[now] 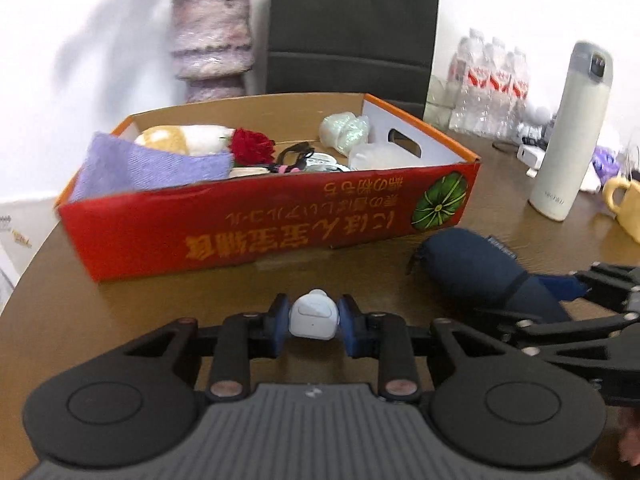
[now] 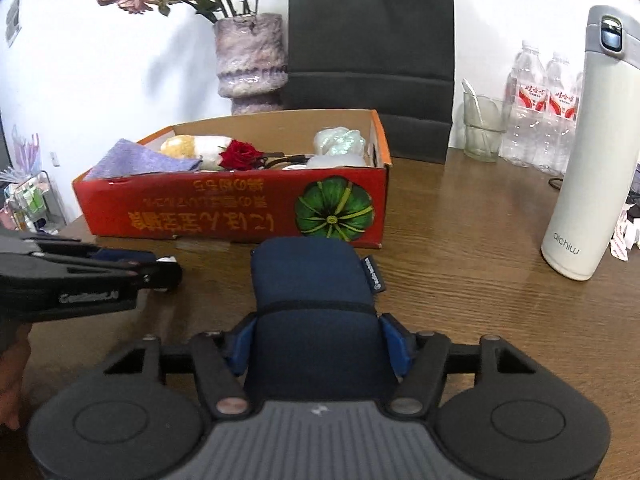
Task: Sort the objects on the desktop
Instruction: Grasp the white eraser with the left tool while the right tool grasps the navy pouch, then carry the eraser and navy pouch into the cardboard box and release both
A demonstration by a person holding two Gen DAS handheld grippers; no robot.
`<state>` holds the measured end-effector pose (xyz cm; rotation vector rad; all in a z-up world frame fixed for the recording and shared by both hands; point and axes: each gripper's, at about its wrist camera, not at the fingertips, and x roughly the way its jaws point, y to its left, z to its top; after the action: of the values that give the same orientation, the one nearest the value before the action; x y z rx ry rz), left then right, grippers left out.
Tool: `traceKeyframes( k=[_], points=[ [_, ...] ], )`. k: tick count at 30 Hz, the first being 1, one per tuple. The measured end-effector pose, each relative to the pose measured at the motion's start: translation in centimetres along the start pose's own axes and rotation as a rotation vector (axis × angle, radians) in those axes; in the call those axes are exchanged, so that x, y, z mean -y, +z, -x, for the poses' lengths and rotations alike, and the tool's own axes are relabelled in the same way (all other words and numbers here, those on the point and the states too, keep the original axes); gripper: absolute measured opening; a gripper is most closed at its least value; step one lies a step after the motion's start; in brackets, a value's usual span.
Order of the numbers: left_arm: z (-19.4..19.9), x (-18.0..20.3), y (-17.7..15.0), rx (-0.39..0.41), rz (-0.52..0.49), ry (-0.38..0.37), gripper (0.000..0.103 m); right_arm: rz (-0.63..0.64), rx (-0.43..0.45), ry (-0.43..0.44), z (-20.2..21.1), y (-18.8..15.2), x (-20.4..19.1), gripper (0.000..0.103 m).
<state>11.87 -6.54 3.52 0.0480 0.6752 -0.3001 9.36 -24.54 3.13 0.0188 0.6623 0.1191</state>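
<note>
my left hand-held gripper (image 1: 314,319) pinches a small white case (image 1: 313,317), its blue pads (image 1: 280,316) pressed against both sides, down near the brown worktop (image 1: 168,300) in front of the red cardboard box (image 1: 248,224). my right hand-held gripper (image 2: 316,340) has its blue pads (image 2: 394,340) tight on the flanks of a navy pouch (image 2: 316,280), which lies on the worktop with its far end just short of the box's front wall, near the printed green pumpkin. the box holds a lilac cloth (image 1: 152,164), a yellow and white plush thing (image 1: 184,138), a red rose (image 1: 252,146) and some pale wrapped items (image 1: 346,128). to the right stands a white flask (image 2: 592,152), upright and well apart from the box, with water bottles (image 2: 540,112) and a glass (image 2: 482,128) behind it. a yellow mug (image 1: 626,200) sits at the far right edge of the left view.
</note>
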Motion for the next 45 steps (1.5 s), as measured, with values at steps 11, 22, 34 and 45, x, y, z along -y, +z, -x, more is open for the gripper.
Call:
traceKeyframes(
  k=[11,22,34,45],
  points=[
    [7.6,-1.1,-4.5,0.011,0.122,0.091,0.028,0.002,0.003,0.06,4.2,-3.2,-2.6,0.062],
    [14.3,-0.9,-6.1,0.099,0.136,0.075,0.028,0.004,0.054,0.055,10.3,-5.1,-4.3,0.062],
    [16.1,-1.3,-5.7,0.154,0.142,0.077,0.028,-0.011,0.148,0.059,14.2,-4.2,-4.5,0.062],
    [11.4,-4.4,2.3,0.233,0.098,0.096,0.028,-0.044,0.205,0.055,11.4,1.8,-1.8,0.062]
  ],
)
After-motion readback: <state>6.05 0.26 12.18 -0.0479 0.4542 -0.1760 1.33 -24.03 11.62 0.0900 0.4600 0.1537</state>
